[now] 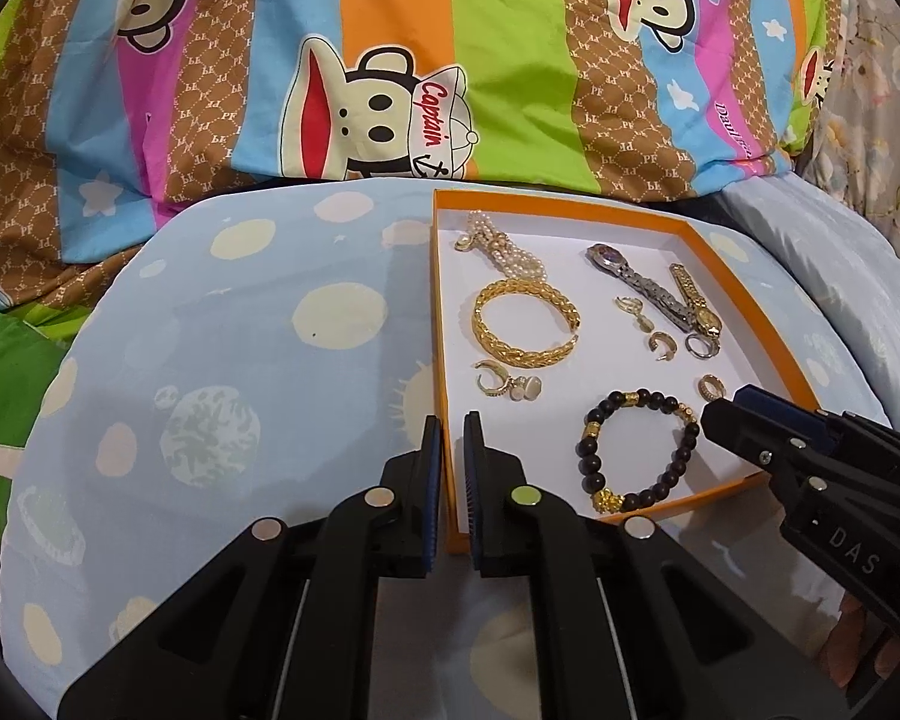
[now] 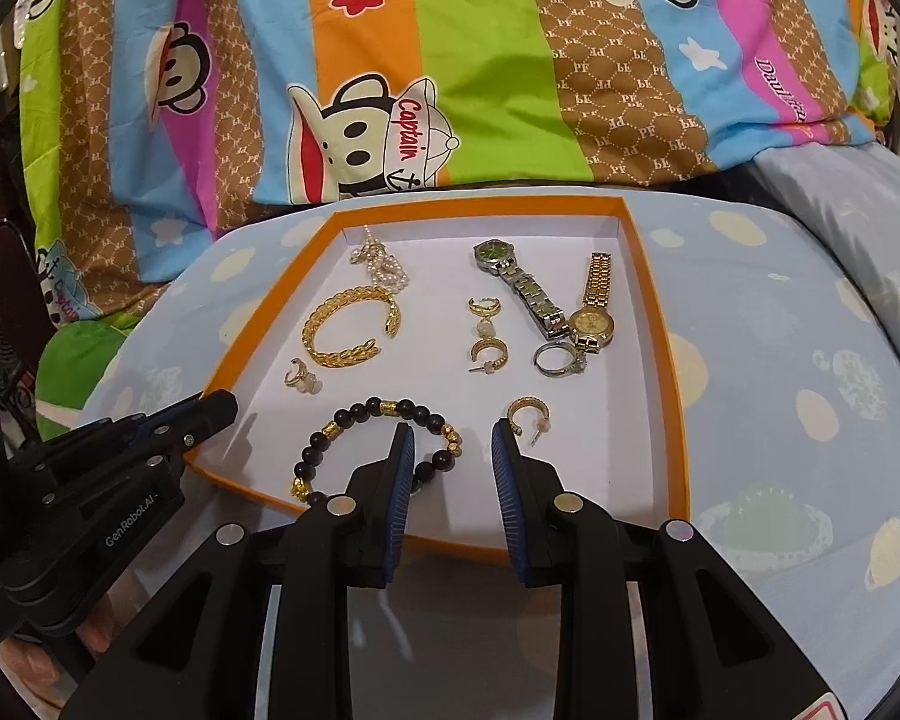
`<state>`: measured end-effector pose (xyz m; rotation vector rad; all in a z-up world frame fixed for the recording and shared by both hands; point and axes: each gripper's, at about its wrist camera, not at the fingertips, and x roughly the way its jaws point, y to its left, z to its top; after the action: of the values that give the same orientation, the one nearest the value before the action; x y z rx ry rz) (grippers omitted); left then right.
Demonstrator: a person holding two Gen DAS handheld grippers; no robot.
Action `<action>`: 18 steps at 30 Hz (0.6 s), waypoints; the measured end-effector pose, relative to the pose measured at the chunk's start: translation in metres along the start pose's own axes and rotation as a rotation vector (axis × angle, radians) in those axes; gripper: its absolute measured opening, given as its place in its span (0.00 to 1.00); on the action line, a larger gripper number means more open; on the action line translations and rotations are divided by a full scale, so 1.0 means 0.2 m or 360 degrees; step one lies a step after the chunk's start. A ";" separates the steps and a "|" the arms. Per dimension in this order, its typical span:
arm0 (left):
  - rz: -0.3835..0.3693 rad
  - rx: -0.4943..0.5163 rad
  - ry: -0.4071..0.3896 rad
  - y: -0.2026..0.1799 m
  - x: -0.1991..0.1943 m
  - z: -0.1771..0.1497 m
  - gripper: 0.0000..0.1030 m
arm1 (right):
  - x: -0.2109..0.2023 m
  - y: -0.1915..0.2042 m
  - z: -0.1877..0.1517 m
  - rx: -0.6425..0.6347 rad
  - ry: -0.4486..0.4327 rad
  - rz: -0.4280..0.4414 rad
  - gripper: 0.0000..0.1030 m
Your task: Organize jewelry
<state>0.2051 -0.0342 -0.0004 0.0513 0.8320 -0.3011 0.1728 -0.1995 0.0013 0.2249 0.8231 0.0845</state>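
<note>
beaded bracelet (image 2: 354,450): near arc hidden behind the right gripper (image 2: 453,429).
orange tray (image 1: 801,387): right near corner covered by that gripper.
silver watch (image 1: 648,285): dial too small to read.
person's hand (image 1: 864,636): only fingertips show.

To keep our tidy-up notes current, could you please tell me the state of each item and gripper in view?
Tray: uncovered.
Left gripper: fingers shut on the tray wall.
Right gripper: fingers open, empty.
Gold bangle: lying flat, gap open.
Bead bracelet: closed loop, flat.
Silver watch: strap unfastened, straight.
Gold watch: strap unfastened, straight.
Pearl strand: bunched.
</note>
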 end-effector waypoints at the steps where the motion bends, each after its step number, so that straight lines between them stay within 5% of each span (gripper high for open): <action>1: 0.0004 -0.0002 0.0000 0.00 -0.01 -0.01 0.07 | -0.01 0.01 -0.01 -0.0012 -0.0002 -0.0008 0.26; 18: 0.0011 -0.0021 -0.0003 0.01 -0.06 -0.06 0.07 | -0.09 0.03 -0.10 0.0025 -0.0050 0.0002 0.26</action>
<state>0.1896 -0.0277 0.0001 0.0415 0.8320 -0.2889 0.1457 -0.1930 0.0033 0.2410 0.7924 0.0756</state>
